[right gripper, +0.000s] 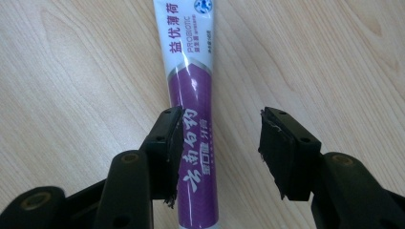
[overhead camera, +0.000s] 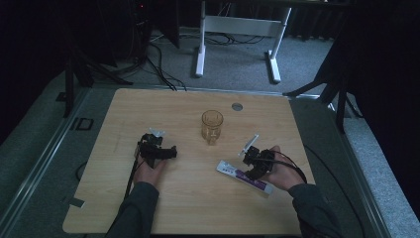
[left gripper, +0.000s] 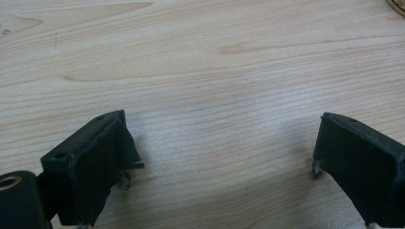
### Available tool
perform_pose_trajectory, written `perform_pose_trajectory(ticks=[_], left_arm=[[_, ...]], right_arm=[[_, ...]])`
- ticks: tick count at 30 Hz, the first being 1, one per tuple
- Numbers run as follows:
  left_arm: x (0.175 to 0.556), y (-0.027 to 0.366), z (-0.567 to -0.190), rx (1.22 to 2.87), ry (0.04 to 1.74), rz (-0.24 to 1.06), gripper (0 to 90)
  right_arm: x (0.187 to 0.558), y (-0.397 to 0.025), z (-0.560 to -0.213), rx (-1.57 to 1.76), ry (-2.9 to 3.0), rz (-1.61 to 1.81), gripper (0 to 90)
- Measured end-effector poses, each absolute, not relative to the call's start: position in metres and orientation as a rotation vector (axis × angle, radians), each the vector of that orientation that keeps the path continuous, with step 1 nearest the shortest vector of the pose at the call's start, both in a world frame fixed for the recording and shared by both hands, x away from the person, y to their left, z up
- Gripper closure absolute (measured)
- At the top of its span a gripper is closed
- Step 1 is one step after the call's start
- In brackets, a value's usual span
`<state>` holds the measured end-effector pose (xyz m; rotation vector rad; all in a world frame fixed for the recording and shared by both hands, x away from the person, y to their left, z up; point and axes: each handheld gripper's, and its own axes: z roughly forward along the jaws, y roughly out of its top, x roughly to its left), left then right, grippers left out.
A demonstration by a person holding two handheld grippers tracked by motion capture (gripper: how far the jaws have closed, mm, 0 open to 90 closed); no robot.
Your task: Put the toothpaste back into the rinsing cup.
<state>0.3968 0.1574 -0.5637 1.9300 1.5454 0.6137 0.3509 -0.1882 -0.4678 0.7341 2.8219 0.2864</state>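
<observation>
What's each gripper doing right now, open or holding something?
Left gripper: open, nothing between its fingers, bare table beneath.
Right gripper: open, fingers straddling the purple toothpaste tube, not yet closed on it.

A purple and white tube [overhead camera: 245, 177] is laid flat on the wooden table [overhead camera: 198, 208], at the right side near the front. White letters are printed along its purple part [right gripper: 196, 157]. A see-through yellow glass [overhead camera: 212, 125] is stood upright near the middle, well apart from the tube.
</observation>
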Motion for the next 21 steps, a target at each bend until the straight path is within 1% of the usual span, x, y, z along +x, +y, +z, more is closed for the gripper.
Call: perform_pose_trajectory(ticks=[21], left_arm=[[0.397, 0.157, -0.564, 1.930, 1.545, 0.613, 4.9]], right_arm=[[0.352, -0.176, -0.478, 0.699, 2.869, 0.226, 49.3]])
